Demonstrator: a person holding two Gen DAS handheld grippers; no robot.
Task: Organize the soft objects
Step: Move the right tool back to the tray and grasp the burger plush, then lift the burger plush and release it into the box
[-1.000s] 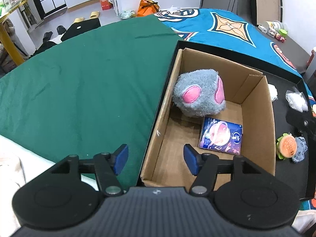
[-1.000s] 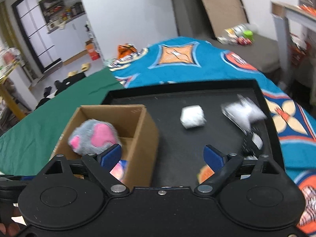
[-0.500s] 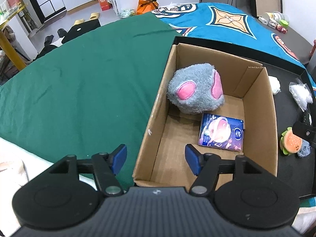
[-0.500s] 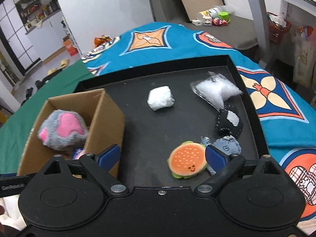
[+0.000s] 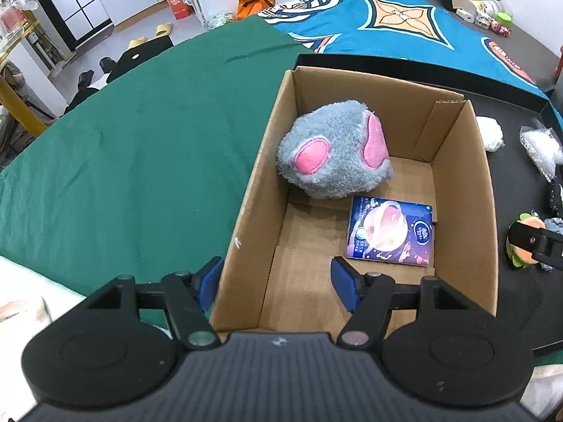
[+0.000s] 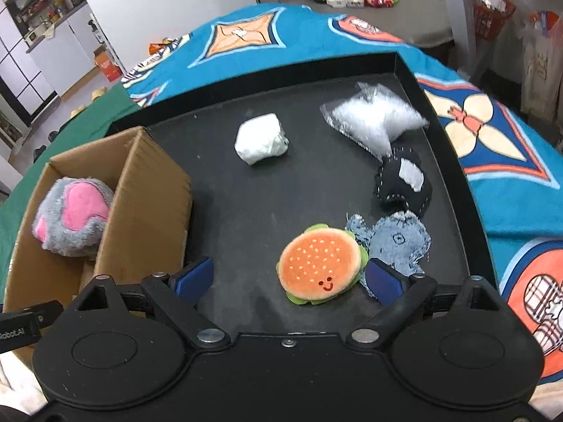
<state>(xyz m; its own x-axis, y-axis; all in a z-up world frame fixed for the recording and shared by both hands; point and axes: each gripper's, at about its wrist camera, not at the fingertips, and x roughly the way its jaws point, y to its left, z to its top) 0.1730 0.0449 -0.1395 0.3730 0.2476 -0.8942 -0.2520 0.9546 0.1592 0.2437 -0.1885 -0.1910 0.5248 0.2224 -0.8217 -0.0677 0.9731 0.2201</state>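
A cardboard box (image 5: 461, 190) (image 6: 147, 190) holds a grey and pink plush (image 5: 334, 151) (image 6: 72, 218) and a dark blue tissue pack (image 5: 390, 232). My left gripper (image 5: 278, 283) is open and empty, astride the box's near left wall. My right gripper (image 6: 288, 277) is open and empty, low over the black tray (image 6: 246, 211), with a burger plush (image 6: 322, 263) (image 5: 526, 242) between its fingers. A denim plush (image 6: 397, 242), a black felt piece (image 6: 404, 184), a white wad (image 6: 262, 139) and a clear bag of white stuffing (image 6: 376, 117) lie on the tray.
The tray rests on a bed with a green sheet (image 5: 140, 133) and a blue patterned cover (image 6: 492, 133). The tray's raised rim (image 6: 447, 133) borders the items on the right. A table leg (image 6: 464, 7) stands beyond the bed.
My right gripper has swung right and down from the box towards the burger plush, which now lies between its fingers. My left gripper has shifted slightly right over the box's wall.
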